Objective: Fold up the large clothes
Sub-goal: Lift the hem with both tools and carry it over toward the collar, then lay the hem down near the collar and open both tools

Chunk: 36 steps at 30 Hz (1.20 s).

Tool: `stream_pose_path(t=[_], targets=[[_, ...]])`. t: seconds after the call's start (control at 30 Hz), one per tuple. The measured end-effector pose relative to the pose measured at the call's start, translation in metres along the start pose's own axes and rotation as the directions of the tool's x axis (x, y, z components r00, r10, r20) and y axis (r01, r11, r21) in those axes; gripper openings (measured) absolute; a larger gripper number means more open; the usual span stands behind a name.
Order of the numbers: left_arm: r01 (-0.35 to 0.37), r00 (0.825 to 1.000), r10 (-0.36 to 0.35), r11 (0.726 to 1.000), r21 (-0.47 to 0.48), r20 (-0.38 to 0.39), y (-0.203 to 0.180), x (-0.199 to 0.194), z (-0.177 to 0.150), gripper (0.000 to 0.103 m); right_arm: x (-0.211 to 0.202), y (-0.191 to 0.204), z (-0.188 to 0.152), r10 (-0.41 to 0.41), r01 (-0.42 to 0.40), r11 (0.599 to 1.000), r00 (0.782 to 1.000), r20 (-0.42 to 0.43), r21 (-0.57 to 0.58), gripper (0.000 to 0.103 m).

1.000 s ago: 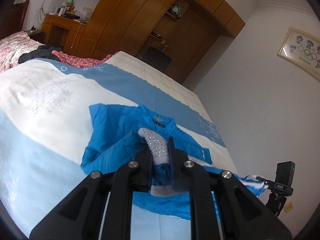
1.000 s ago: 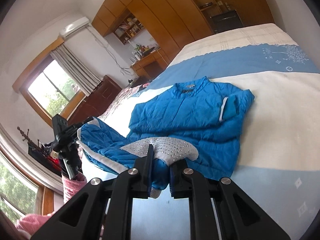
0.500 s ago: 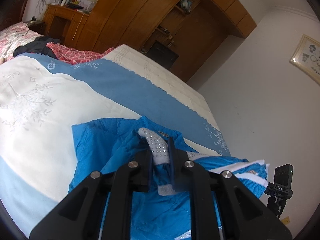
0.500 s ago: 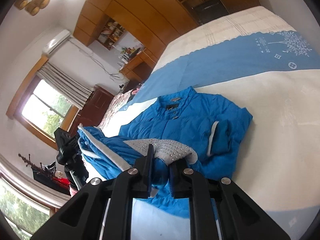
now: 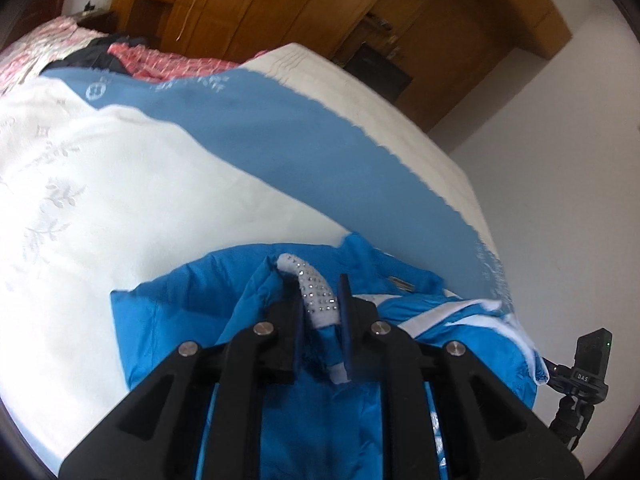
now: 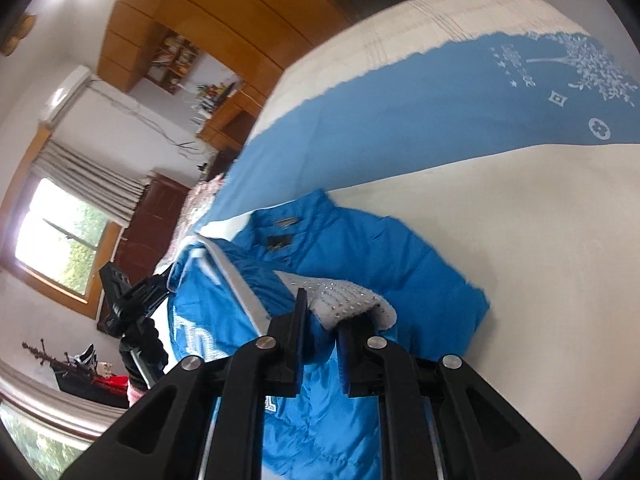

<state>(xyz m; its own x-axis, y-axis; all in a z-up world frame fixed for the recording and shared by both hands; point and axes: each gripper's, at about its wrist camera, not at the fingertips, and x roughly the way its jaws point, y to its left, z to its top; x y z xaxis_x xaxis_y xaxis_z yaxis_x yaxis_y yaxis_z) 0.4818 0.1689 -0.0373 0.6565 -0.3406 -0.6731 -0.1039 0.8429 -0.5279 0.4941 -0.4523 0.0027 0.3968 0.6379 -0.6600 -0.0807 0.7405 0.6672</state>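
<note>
A bright blue padded jacket lies on the bed, its collar toward the far side. My left gripper is shut on the jacket's grey studded hem band, held a little above the jacket's body. In the right wrist view my right gripper is shut on the same grey band. The lifted lower part, with white stripes, drapes between the two grippers over the jacket's front. The other gripper's camera shows at the left view's right edge.
The bed cover is white with a blue stripe. Pink and dark clothes lie at the bed's far left corner. A wooden wardrobe and desk stand behind. A white wall borders the bed; a window shows in the right view.
Both grippers have carried the hem forward and lower across the bed toward the collar. The jacket's lower half now lies further over its upper half. Both grips have held.
</note>
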Motion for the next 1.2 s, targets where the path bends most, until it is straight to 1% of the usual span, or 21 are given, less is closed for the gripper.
stream_pose_path(t=[0.1,0.17,0.23,0.33,0.43,0.5,0.53,0.57,0.6,0.63,0.67,0.73,0.83,0.87,0.93,1.0,1.03,1.07,1.1,1.17,1.2], targets=[[-0.003,1.000,0.001,0.999,-0.042,-0.030,0.013,0.018,0.004,0.014,0.021,-0.017,0.011,0.002,-0.001,0.999,1.000,-0.023,0.041,0.012],[-0.012,0.999,0.009,0.998,-0.054,-0.048,0.019,0.029,0.005,0.016,0.031,-0.026,0.015,0.008,-0.006,0.998,0.999,-0.036,0.063,0.013],[-0.013,0.998,0.008,0.997,-0.072,-0.068,0.022,0.038,0.006,0.017,0.038,-0.033,0.016,0.020,-0.016,0.996,0.999,-0.051,0.083,0.015],[0.019,0.995,-0.029,0.994,-0.112,-0.097,0.030,0.042,0.009,0.020,0.042,-0.045,0.016,0.070,-0.060,0.988,0.995,-0.070,0.140,0.018],[0.077,0.989,-0.093,0.987,-0.142,-0.114,0.033,0.034,0.012,0.027,0.033,-0.049,0.014,0.129,-0.118,0.981,0.990,-0.063,0.156,0.023],[0.111,0.985,-0.127,0.984,-0.140,-0.112,0.032,0.019,0.012,0.030,0.021,-0.045,0.009,0.138,-0.131,0.983,0.989,-0.052,0.131,0.026],[0.117,0.985,-0.131,0.985,-0.125,-0.109,0.031,0.010,0.011,0.035,0.016,-0.040,0.006,0.132,-0.126,0.986,0.990,-0.050,0.107,0.028],[0.121,0.986,-0.131,0.988,-0.101,-0.105,0.028,0.001,0.009,0.041,0.010,-0.035,0.002,0.119,-0.116,0.991,0.992,-0.044,0.074,0.037],[0.121,0.987,-0.127,0.991,-0.065,-0.099,0.026,-0.011,0.004,0.042,0.002,-0.029,-0.003,0.102,-0.101,0.994,0.994,-0.031,0.043,0.055],[0.114,0.989,-0.117,0.993,-0.038,-0.091,0.025,-0.021,-0.001,0.042,-0.005,-0.025,-0.005,0.085,-0.084,0.996,0.996,-0.016,0.021,0.063],[0.103,0.991,-0.104,0.995,-0.016,-0.083,0.025,-0.030,-0.005,0.042,-0.014,-0.020,-0.011,0.057,-0.056,0.998,0.998,0.014,-0.015,0.065],[0.064,0.995,-0.063,0.998,0.017,-0.072,0.028,-0.046,-0.018,0.043,-0.024,-0.014,-0.021,0.026,-0.024,0.998,0.999,0.035,-0.059,0.065],[-0.018,0.998,0.023,0.998,0.067,-0.065,0.036,-0.058,-0.039,0.045,-0.023,-0.009,-0.040,-0.035,0.036,0.995,0.999,0.018,-0.090,0.065],[-0.038,0.997,0.043,0.996,0.083,-0.069,0.037,-0.058,-0.045,0.045,-0.019,-0.008,-0.049,-0.060,0.060,0.993,0.998,0.005,-0.100,0.064],[-0.052,0.995,0.061,0.992,0.114,-0.074,0.036,-0.057,-0.060,0.045,-0.011,-0.009,-0.059,-0.090,0.088,0.990,0.996,-0.014,-0.108,0.054],[-0.087,0.994,0.095,0.985,0.151,-0.044,0.030,-0.058,-0.068,0.045,-0.004,-0.007,-0.069,-0.133,0.131,0.983,0.991,-0.006,-0.131,0.039],[-0.111,0.993,0.117,0.979,0.172,-0.022,0.026,-0.059,-0.073,0.043,-0.002,-0.006,-0.071,-0.151,0.150,0.979,0.989,0.006,-0.141,0.034],[-0.136,0.990,0.140,0.972,0.189,-0.005,0.023,-0.059,-0.076,0.038,-0.001,-0.003,-0.072,-0.170,0.171,0.973,0.985,0.020,-0.154,0.023],[-0.156,0.987,0.158,0.967,0.202,0.004,0.019,-0.057,-0.077,0.036,-0.002,0.000,-0.072,-0.178,0.182,0.971,0.983,0.038,-0.155,0.017],[-0.211,0.977,0.208,0.949,0.236,0.038,0.012,-0.055,-0.080,0.028,-0.006,0.005,-0.069,-0.165,0.174,0.973,0.984,0.070,-0.152,0.011],[-0.248,0.969,0.241,0.936,0.249,0.057,0.009,-0.054,-0.080,0.027,-0.007,0.007,-0.065,-0.166,0.176,0.974,0.983,0.083,-0.145,0.009]])
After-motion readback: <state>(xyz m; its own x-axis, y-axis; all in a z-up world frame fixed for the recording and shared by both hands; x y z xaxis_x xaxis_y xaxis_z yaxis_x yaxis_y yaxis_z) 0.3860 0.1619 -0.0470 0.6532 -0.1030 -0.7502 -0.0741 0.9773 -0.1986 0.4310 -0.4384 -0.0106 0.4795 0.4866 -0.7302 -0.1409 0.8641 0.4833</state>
